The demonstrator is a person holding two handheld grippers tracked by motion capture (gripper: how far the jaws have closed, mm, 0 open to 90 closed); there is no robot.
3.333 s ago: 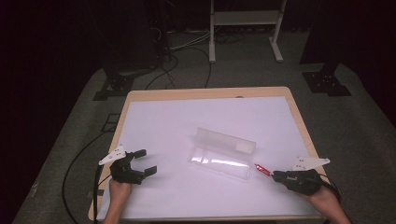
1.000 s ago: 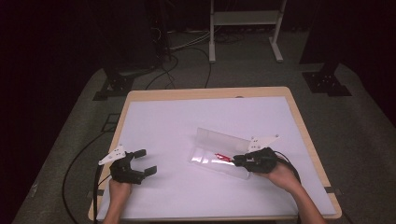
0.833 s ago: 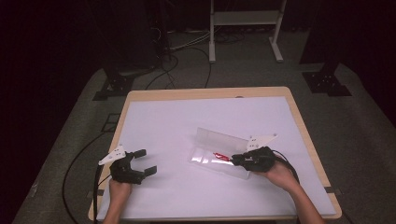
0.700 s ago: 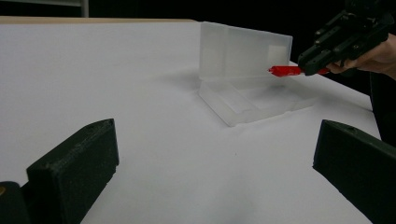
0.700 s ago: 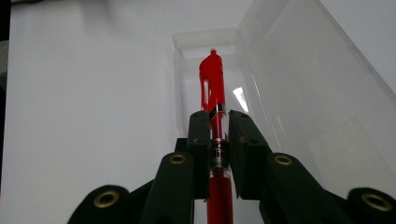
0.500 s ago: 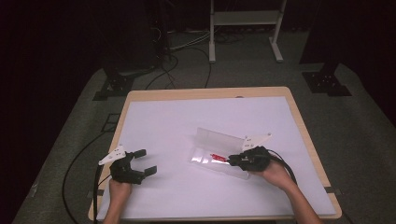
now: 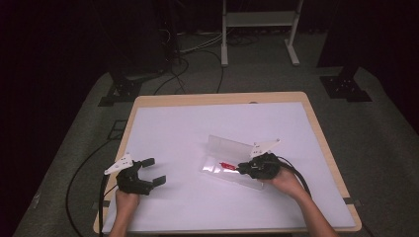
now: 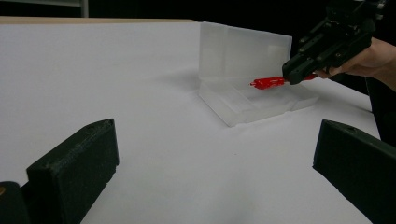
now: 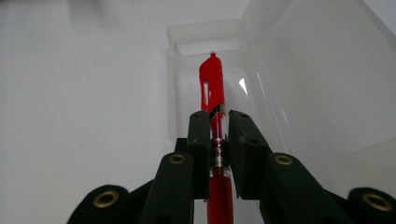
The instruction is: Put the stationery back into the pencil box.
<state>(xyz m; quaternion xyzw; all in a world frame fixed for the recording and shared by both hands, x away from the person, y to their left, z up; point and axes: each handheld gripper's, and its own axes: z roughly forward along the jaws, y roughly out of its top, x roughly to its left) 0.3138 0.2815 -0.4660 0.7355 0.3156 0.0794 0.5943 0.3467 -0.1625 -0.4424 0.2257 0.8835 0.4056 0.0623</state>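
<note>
Our right gripper is pinching the red pen, jaws clamped on the barrel mid-length, cap end pointing forward along the jaws. The pen hangs over the tray of the open clear plastic case, lined up lengthwise with it, not yet resting on the bottom as far as we can tell. The case lid stands upright on the far side.

Our left gripper sits well apart on the white table, jaws spread, holding nothing.

Risks from here, as we judge them:
- Nothing braces the case. It looks light, so if the pen tip or a jaw catches the near wall, the case probably skids or tips.
- The tray looks barely longer than the pen. Any yaw and one end rides up on the rim, leaving the pen bridging instead of seated.
- Releasing too high lets the pen bounce or roll out.
- A jaw clipping the upright lid could flip it shut on the gripper.
</note>
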